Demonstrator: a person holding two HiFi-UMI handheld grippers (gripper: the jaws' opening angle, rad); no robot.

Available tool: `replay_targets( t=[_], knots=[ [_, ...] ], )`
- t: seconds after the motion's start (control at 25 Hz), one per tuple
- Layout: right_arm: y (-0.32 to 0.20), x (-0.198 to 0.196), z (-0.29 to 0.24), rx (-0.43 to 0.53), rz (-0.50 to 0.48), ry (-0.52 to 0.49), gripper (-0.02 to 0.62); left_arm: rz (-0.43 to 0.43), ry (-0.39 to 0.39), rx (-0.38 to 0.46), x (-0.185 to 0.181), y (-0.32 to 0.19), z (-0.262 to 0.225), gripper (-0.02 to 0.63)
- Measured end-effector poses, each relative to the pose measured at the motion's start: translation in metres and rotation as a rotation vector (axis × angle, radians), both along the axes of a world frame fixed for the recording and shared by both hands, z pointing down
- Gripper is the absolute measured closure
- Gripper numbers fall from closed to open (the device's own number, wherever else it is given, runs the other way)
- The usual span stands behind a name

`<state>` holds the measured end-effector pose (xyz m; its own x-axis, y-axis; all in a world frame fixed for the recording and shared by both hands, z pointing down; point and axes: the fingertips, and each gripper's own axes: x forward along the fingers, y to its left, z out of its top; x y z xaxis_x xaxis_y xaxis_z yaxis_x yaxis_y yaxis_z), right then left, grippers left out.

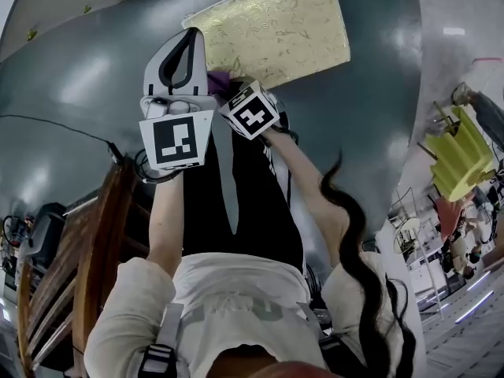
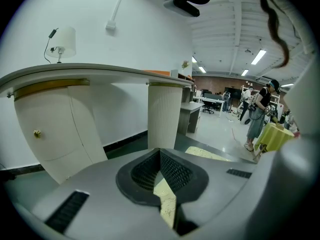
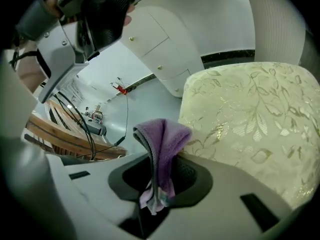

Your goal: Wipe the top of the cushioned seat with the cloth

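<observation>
Two-handed forward reach: left tool (image 1: 190, 31) closed, right tool (image 3: 159, 160) pinching cloth (image 3: 163, 134).

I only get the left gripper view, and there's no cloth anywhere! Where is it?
Observer: The purple cloth is pinched in the right gripper, folded and sticking up out of its jaws.
Operator: Is it on the seat yet?
Observer: It's at the near edge of the cushioned seat. I can't tell if it touches.
Operator: So where's my gripper?
Observer: The left gripper is close beside the right one, its tips by the seat's corner.
</observation>
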<state>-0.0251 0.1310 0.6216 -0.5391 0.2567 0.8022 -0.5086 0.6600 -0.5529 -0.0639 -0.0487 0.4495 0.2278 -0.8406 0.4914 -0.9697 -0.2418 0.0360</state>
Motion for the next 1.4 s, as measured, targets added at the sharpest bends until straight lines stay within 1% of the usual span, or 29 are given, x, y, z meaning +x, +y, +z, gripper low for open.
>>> replay_targets(
  t=[0.24, 0.44, 0.6, 0.76, 0.92, 1.08, 1.28, 1.4],
  knots=[
    [0.002, -0.001, -0.002, 0.028, -0.061, 0.002, 0.502, 0.008, 0.003, -0.003, 0.002, 0.002, -0.004, 0.600],
    [0.003, 0.002, -0.003, 0.033, -0.078, 0.007, 0.502, 0.011, -0.008, 0.009, -0.003, -0.002, -0.010, 0.600],
    [0.007, 0.013, -0.003, 0.027, -0.106, 0.006, 0.502, 0.023, -0.016, 0.015, -0.001, 0.001, -0.012, 0.600],
    [-0.005, 0.037, -0.006, 0.027, -0.111, 0.018, 0.502, 0.040, -0.013, 0.016, 0.010, -0.003, -0.013, 0.600],
    [-0.028, 0.080, -0.006, 0.042, -0.075, 0.072, 0.502, 0.058, -0.005, 0.029, 0.022, -0.009, -0.017, 0.600],
    [-0.063, 0.145, -0.002, 0.062, -0.018, 0.155, 0.502, 0.089, -0.001, 0.042, 0.037, -0.015, -0.020, 0.600],
    [-0.100, 0.220, -0.002, 0.090, 0.029, 0.266, 0.502, 0.107, -0.005, 0.039, 0.042, -0.019, -0.024, 0.600],
    [-0.115, 0.248, -0.001, 0.082, 0.047, 0.299, 0.500, 0.119, -0.015, 0.036, 0.046, -0.023, -0.024, 0.600]
  ],
)
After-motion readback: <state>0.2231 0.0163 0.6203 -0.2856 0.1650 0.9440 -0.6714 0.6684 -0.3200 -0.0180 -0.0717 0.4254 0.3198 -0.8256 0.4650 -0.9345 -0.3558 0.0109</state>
